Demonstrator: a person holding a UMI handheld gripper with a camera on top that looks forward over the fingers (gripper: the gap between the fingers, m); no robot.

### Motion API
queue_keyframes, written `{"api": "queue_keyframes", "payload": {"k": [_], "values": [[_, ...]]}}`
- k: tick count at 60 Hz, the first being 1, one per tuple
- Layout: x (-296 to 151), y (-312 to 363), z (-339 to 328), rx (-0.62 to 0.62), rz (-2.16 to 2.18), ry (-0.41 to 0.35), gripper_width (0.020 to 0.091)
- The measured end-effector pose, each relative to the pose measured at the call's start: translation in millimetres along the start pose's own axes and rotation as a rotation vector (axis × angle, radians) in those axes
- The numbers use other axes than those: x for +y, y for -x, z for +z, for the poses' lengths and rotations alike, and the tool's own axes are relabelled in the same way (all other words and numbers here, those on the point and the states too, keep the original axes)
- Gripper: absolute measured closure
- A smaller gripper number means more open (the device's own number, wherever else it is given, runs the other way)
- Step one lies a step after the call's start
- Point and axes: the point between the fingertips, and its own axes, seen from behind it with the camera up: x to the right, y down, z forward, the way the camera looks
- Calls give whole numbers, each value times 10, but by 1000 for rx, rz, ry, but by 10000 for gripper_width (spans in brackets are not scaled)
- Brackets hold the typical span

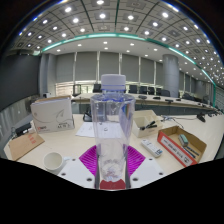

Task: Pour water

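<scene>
Brown board [22,145]: flat, matte, rectangular, lying at the far left of the pale table [75,140].
White box [52,113]: upright, card-like, with faint print on its face, standing behind the board.
Small cup [53,160]: round, white, smooth-rimmed, near the left edge of the table, left of the gripper.
Water bottle [112,125]: clear ribbed plastic, tall and squarish, with a white screw cap, upright in the centre between the fingers.
Gripper [112,160]: its fingers press on the lower sides of the bottle, the ridged magenta pads [91,160] showing through and beside the clear plastic; pinching the bottle.
White oblong object [151,147]: lying flat just right of the bottle; what it is cannot be told.
Cardboard box [181,143]: open, brown, shallow, at the right, holding mixed items.
</scene>
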Motion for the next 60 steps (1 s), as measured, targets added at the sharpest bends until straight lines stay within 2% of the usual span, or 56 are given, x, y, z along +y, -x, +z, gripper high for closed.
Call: {"api": "queue_keyframes", "payload": {"k": [17,19,21,28,31,33,36,39,43,48,60], "values": [[919,-17,213,-8,-9,117,752],[908,-24,187,-5,-2,79,738],[916,-51,166,1,1,86,714],[934,-34,129,4,9,65,606],[1014,-56,142,8,3,116,563],[1100,-44,143,3,1,160,465],[1164,1,114,-10,5,197,241],[1168,26,42,-14,7,208,274],[1143,42,-119,10,0,232,230],[1031,103,-359,27,-4,244,247],[728,466,-1178,64,51,330,250]]}}
